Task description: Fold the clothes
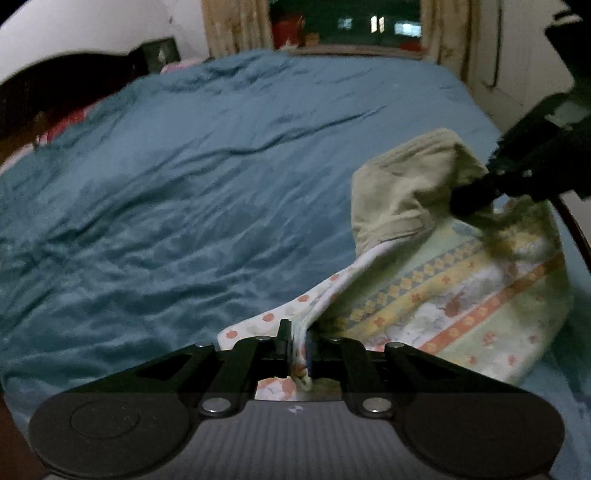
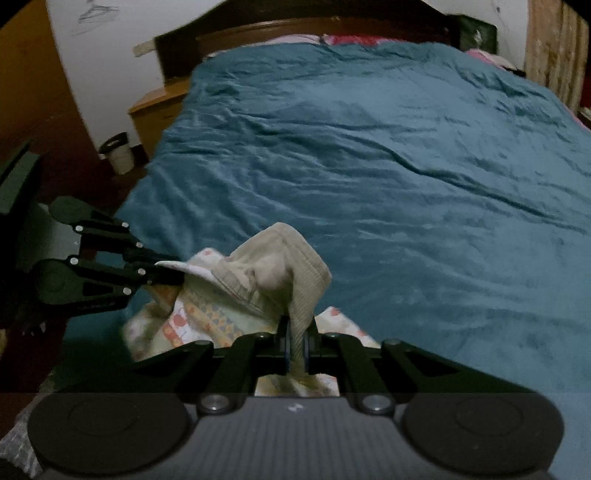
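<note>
Both grippers had hold of the same little garment [image 1: 461, 295] at the near edge of the bed, on top of the teal blanket [image 1: 184, 184]. In the left wrist view the left gripper [image 1: 299, 347] sat at 6 o'clock with its jaws pinched tight on the white edge with orange dots. The patterned striped part spread out toward 4 o'clock. The right gripper [image 1: 469, 201] came in from 2 o'clock, gripping the beige ribbed band [image 1: 406, 184].

From the right wrist view, the right gripper [image 2: 295, 347] was clamped down on that beige band [image 2: 291, 266], with the cloth bunched up between its fingers. The left gripper [image 2: 166, 275] was over at 9 o'clock, closed on the white hem. A wooden headboard [image 2: 295, 29] stood at 12 o'clock.
</note>
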`<state>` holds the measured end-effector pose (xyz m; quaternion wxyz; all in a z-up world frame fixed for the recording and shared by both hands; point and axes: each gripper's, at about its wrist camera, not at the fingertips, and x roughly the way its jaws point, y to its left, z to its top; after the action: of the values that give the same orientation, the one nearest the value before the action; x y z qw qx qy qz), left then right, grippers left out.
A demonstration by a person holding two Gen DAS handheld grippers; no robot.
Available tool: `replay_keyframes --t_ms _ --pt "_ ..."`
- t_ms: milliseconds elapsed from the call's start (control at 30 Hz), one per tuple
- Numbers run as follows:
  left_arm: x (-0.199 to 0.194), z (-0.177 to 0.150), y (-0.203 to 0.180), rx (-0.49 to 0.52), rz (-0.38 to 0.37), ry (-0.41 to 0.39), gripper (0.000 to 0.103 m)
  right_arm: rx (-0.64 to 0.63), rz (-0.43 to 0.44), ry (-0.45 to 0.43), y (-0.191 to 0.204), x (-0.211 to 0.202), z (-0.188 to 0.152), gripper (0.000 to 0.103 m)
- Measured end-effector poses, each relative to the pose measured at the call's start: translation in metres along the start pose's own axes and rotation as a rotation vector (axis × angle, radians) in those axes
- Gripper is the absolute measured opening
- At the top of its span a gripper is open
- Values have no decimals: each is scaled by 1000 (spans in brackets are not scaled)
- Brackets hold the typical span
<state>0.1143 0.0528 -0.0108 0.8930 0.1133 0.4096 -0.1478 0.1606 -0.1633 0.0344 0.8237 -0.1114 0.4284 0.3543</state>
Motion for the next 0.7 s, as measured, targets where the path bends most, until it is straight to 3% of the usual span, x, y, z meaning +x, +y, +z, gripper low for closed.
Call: replay_keyframes --t_ms 200,333,500,700 --pt "33 1 18 -97 11 49 30 88 -56 41 -26 49 -6 12" --pt "41 0 26 -133 42 57 39 142 -95 24 -37 64 -14 28" --pt "40 2 38 -206 99 64 47 193 -181 -59 -48 48 -14 28" --pt "19 1 31 -239 133 30 49 170 -175 -110 -30 9 -28 29"
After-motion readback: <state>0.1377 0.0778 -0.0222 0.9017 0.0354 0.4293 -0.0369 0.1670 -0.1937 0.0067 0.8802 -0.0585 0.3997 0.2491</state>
